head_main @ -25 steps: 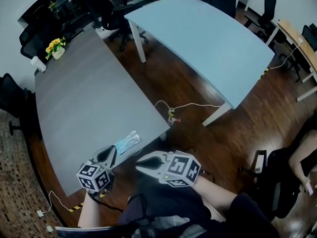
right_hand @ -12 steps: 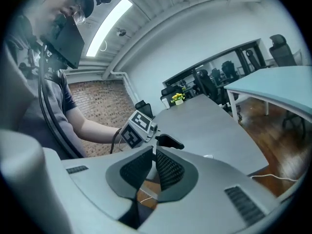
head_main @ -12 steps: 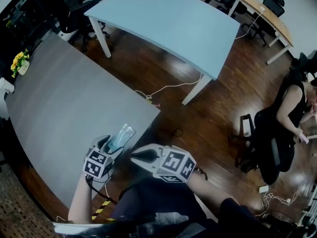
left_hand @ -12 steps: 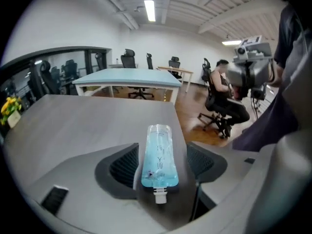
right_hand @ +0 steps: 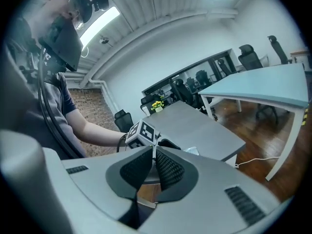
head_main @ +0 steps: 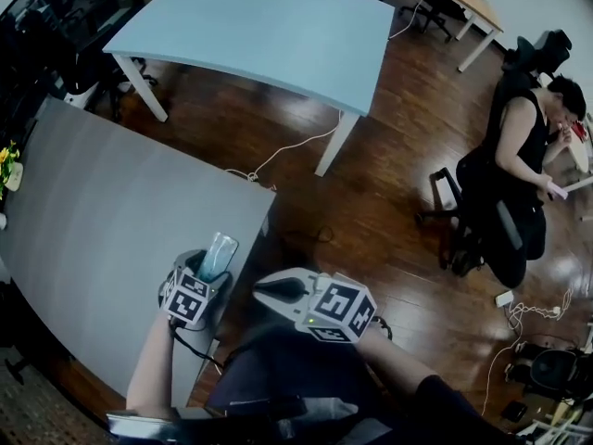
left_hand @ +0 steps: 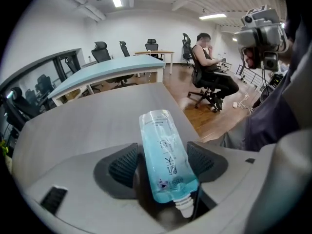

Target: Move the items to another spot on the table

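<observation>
Grey matte bench (head_main: 111,211): the left gripper (head_main: 206,265), a second ago short of the soft clear plastic pouch of blue liquid (left_hand: 165,160), now straddles it near the bench's edge. Its ribbed jaws have just been opening and do not press. The right gripper (right_hand: 154,155) has its jaws closed, empty.

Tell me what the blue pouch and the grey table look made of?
Pouch: soft clear plastic film, glossy, with bluish liquid showing through, and a hard white plastic spout. Table: probably matte grey laminate, going by its faint streaks and lack of shine.

Grey tabletop (head_main: 102,221) stretches open beyond the blue pouch (head_main: 216,253); yellow flowers (right_hand: 156,104) stand at its far edge.
</observation>
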A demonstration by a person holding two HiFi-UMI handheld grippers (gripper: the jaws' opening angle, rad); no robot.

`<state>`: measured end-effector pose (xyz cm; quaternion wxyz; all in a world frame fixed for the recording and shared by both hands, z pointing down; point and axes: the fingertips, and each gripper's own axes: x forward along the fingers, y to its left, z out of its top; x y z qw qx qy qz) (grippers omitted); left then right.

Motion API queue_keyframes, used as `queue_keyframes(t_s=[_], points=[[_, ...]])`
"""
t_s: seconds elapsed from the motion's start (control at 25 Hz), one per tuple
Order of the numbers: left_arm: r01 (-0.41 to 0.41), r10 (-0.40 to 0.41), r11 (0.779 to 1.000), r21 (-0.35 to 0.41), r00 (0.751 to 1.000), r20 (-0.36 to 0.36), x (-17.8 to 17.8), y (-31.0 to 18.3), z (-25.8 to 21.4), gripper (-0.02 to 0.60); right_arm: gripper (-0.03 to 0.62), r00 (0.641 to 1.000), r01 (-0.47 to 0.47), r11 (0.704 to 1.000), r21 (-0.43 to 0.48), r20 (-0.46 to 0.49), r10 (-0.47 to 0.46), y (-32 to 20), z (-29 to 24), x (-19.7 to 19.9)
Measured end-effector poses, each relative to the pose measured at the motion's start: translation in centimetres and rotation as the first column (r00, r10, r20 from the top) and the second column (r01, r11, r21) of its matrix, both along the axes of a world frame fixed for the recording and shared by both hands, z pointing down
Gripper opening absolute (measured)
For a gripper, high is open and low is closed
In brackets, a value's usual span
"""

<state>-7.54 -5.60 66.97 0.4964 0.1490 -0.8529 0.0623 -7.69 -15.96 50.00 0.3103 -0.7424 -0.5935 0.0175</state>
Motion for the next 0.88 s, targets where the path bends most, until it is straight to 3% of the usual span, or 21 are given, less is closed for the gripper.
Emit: queue_keyframes(t_s=[0.2,0.4,0.56,0.72,0.88], points=[[-0.011,0.011,0.999,0.030,1.000,0.001,-0.3,-0.2,0.2,0.341,0.026,0.998,-0.061,0.998,-0.006,-0.005,0.061,-1.1,0.5,-0.7],[-0.014,0.014,1.000,0.025,1.000,-0.003,-0.6,-0.3,0.3,0.340,0.026,0.998,-0.062,0.998,-0.011,-0.007,0.062,-1.5,0.8,-0.9],[0.032,-0.032,0.998,0.046,0.999,0.007,-0.7,-0.2,0.1,0.231,0.024,0.999,-0.048,0.999,-0.018,0.005,0.048,-1.2,0.6,-1.1],[0.042,-0.042,0.998,0.048,0.999,-0.004,-0.7,-0.5,-0.1,0.177,0.018,0.999,-0.036,0.999,-0.027,0.018,0.036,-1.1,0.3,-1.5],[0.119,-0.117,0.985,0.122,0.993,-0.025,-0.4,-0.3,-0.3,0.102,0.011,0.999,-0.030,0.999,-0.031,0.023,0.031,-1.4,0.4,-1.8]])
